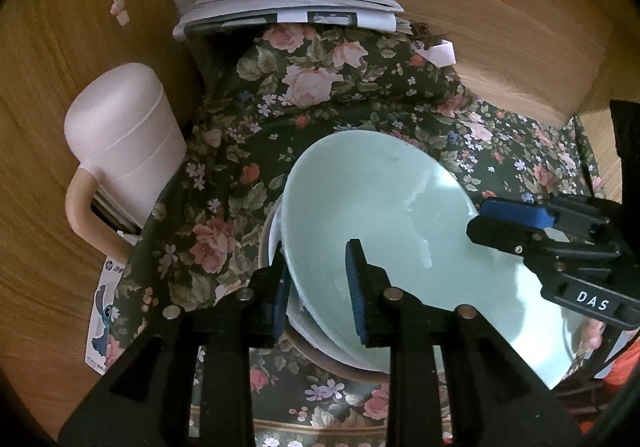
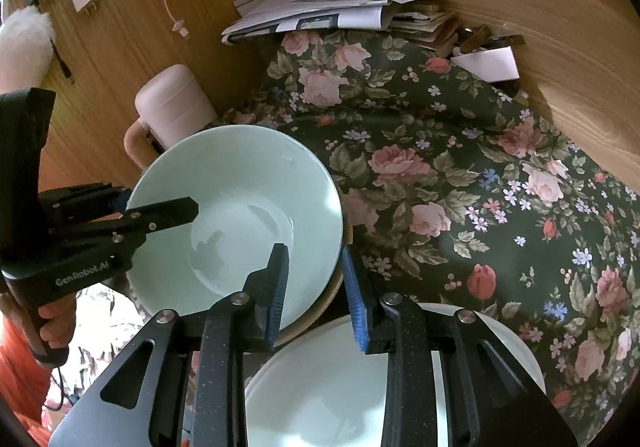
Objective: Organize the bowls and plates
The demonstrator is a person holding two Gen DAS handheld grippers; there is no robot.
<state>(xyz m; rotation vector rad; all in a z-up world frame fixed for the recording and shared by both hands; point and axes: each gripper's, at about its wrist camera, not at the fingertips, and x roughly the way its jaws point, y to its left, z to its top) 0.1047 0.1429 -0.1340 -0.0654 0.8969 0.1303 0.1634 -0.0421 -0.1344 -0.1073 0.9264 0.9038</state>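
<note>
A pale green bowl (image 1: pixel 384 215) sits on top of a stack of other bowls on the floral cloth; it also shows in the right wrist view (image 2: pixel 240 207). My left gripper (image 1: pixel 320 287) is open with one finger on each side of the bowl's left rim, not closed on it. My right gripper (image 2: pixel 316 287) is open astride the bowl's right rim; it shows at the right of the left wrist view (image 1: pixel 520 223). A pale plate (image 2: pixel 320 387) lies under my right gripper, near the front edge.
A pink lidded mug (image 1: pixel 116 151) stands at the left by the wooden wall. A pile of papers (image 1: pixel 288 3) lies at the back. The floral tablecloth (image 2: pixel 480 187) covers the table to the right. Wooden walls close in the back and left.
</note>
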